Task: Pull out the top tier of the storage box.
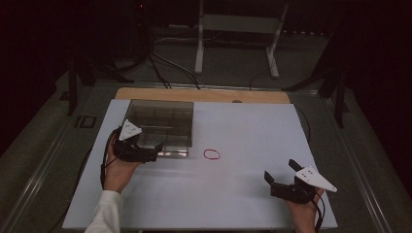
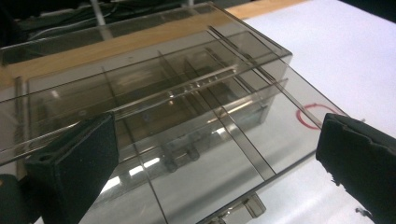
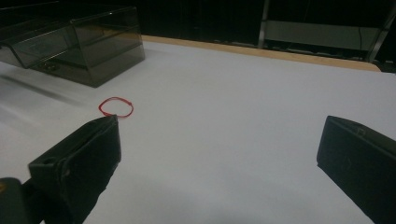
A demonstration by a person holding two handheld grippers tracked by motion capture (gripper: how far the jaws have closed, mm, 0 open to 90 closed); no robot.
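A smoky clear plastic compartment box (image 1: 160,126) (image 2: 187,93) (image 3: 84,42) stands at the back left of the white tabletop (image 1: 243,131), its see-through lid over several compartments. My left gripper (image 1: 145,141) (image 2: 215,126) is at the box's near left corner. Its jaws are open wide on either side of the lid's front edge, and the pads touch nothing. A red rubber band (image 1: 212,154) (image 2: 300,117) (image 3: 116,98) lies flat on the table just right of the box. My right gripper (image 1: 279,169) (image 3: 219,126) hovers at the front right, open and empty, pointing toward the band.
A wooden strip (image 1: 204,94) runs along the table's far edge. Beyond it stand a white metal frame (image 1: 238,39) and dark cables (image 1: 160,68) on the floor. A small latch (image 2: 243,210) shows on the box's front.
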